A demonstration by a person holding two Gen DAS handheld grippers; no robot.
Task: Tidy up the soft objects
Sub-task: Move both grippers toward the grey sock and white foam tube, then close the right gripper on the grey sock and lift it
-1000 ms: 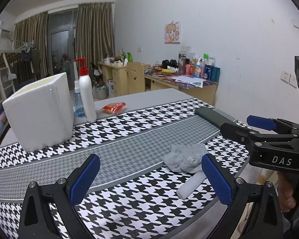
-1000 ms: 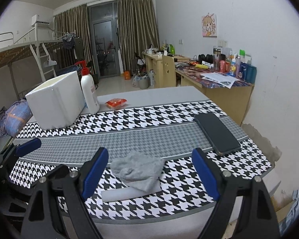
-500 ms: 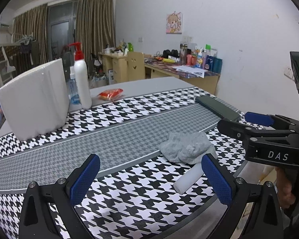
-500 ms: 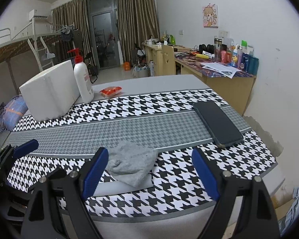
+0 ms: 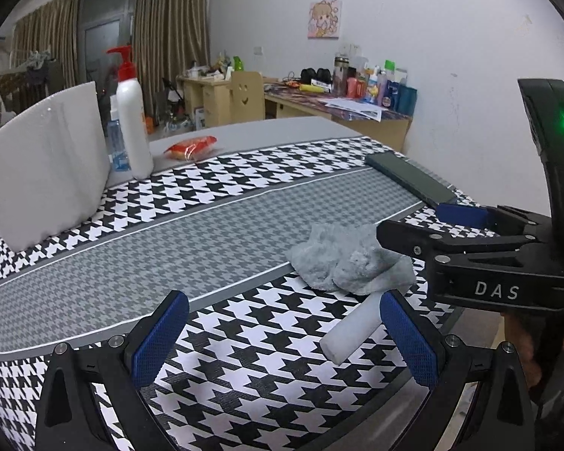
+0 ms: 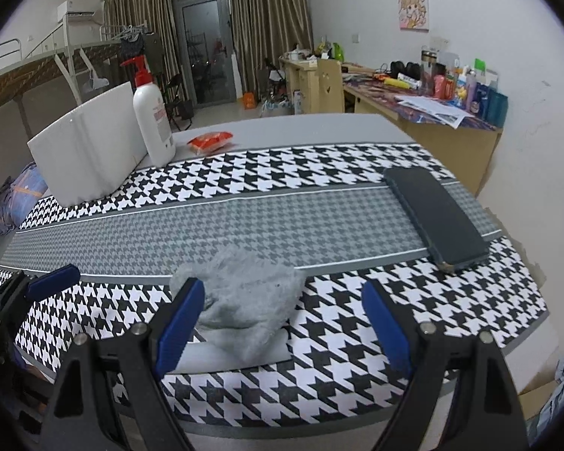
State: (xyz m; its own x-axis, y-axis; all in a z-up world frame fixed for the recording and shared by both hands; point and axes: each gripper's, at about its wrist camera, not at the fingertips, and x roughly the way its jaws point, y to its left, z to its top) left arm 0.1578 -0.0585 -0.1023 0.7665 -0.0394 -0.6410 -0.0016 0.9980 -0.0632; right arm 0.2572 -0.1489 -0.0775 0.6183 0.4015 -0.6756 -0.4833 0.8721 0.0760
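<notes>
A crumpled grey fluffy cloth [image 5: 347, 259] lies near the table's front edge, on top of a white foam roll [image 5: 351, 329]. In the right wrist view the cloth [image 6: 244, 293] sits just ahead of my open, empty right gripper [image 6: 282, 319], with the roll [image 6: 214, 353] partly hidden under it. My left gripper [image 5: 282, 338] is open and empty, low over the tablecloth, left of the cloth. The right gripper's fingers [image 5: 458, 214] show beside the cloth in the left wrist view.
A white foam box [image 5: 41, 173] stands at the back left, with a white pump bottle [image 5: 131, 112] and a red snack packet [image 5: 191, 147] beside it. A dark flat case [image 6: 436, 214] lies at the right. The table's front edge is close.
Both grippers have dropped lower and moved closer to the cloth and roll. The cloth and roll have not moved.
</notes>
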